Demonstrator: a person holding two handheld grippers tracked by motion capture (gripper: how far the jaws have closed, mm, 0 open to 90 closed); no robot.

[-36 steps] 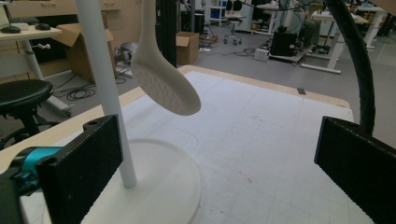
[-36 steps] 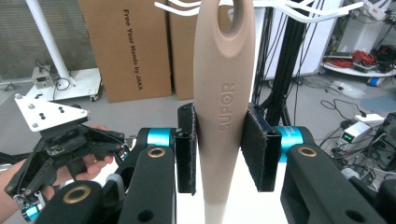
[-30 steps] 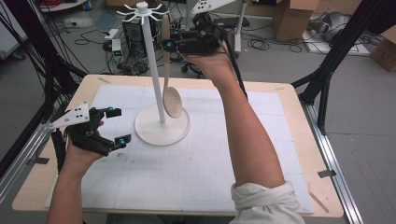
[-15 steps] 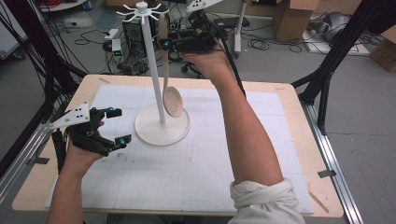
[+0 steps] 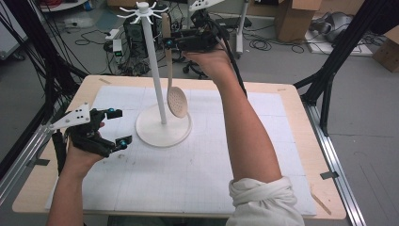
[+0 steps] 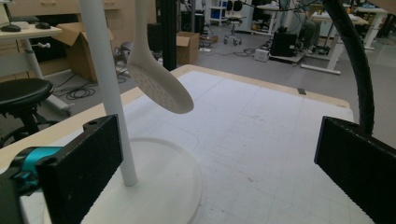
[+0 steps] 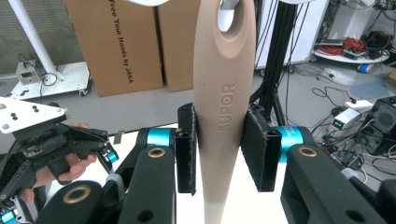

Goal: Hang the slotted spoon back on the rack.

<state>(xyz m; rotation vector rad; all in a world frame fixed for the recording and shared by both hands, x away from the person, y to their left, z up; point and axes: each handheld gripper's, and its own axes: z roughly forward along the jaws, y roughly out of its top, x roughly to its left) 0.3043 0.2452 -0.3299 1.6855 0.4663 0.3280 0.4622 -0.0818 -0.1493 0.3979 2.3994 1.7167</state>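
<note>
High view: a beige slotted spoon [image 5: 176, 100] hangs upright at upper centre beside the white hook stand [image 5: 162, 123], its handle pinched by the raised right gripper [image 5: 170, 43]. The left gripper [image 5: 117, 127], spread wide, rests at lower left.

Left gripper view: the perforated bowl [image 6: 161, 86] hovers at upper left over the stand's base.

Right gripper view: both pads clamp the "SUPOR" handle [image 7: 223, 112] at centre.

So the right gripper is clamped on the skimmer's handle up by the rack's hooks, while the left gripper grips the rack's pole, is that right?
Not quite: the left gripper grips nothing. The left gripper view shows its jaws open, the pole untouched. The right gripper does clamp the skimmer's handle.
</note>
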